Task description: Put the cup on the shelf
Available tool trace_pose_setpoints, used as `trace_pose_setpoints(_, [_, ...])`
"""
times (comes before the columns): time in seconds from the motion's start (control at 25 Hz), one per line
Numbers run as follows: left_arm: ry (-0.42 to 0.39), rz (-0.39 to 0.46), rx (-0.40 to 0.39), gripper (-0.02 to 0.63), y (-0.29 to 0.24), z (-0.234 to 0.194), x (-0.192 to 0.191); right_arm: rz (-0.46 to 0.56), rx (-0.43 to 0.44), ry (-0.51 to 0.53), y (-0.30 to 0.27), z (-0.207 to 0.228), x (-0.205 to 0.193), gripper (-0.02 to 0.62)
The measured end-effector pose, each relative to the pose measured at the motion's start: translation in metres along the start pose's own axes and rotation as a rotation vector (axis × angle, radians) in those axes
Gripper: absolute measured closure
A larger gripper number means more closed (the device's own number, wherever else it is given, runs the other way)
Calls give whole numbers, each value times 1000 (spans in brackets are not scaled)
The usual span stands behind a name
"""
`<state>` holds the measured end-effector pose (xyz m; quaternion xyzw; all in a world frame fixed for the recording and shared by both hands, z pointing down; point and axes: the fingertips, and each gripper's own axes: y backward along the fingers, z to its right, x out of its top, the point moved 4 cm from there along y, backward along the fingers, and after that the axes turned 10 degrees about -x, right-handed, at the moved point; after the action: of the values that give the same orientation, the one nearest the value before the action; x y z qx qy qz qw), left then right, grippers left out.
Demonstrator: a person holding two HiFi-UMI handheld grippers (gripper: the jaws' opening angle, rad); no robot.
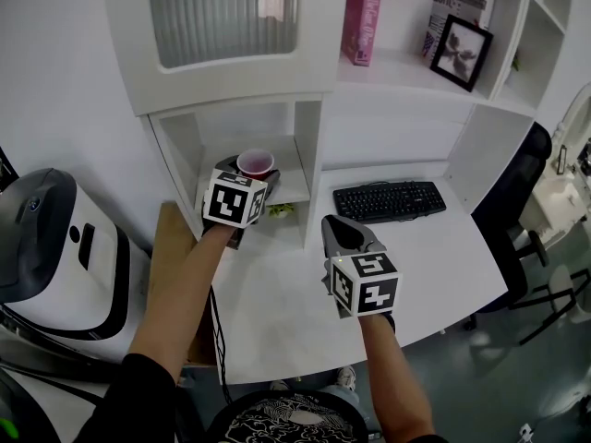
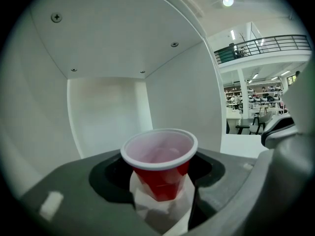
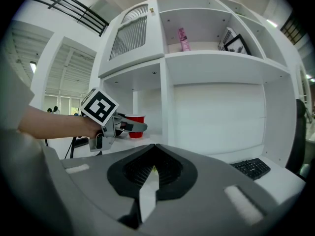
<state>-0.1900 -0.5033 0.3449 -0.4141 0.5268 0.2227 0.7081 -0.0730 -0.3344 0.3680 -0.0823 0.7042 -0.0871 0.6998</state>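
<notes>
Head view, surface: white desk (image 1: 277, 312), shelving (image 1: 309, 155) at twelve o'clock.
Cup (image 2: 158, 163): stands between my left gripper's (image 2: 160, 191) wide jaws, not gripped.
Right gripper (image 3: 152, 168): narrow, empty.

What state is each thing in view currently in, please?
cup: upright, empty, inside the shelf compartment
left gripper: open, jaws either side of the cup
right gripper: shut, empty
cabinet door: closed
picture frame: propped upright
pink box: standing upright
keyboard: lying flat on the desk
</notes>
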Motion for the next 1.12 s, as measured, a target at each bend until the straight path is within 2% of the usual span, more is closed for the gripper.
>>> trace_pose_setpoints(0.48, [-11, -29, 10, 152, 0, 4, -2, -14, -12, -1, 7, 8, -6, 568])
trace_pose_setpoints(1.12, [21, -25, 59, 140, 19, 7, -8, -26, 49, 4, 6, 15, -8, 568])
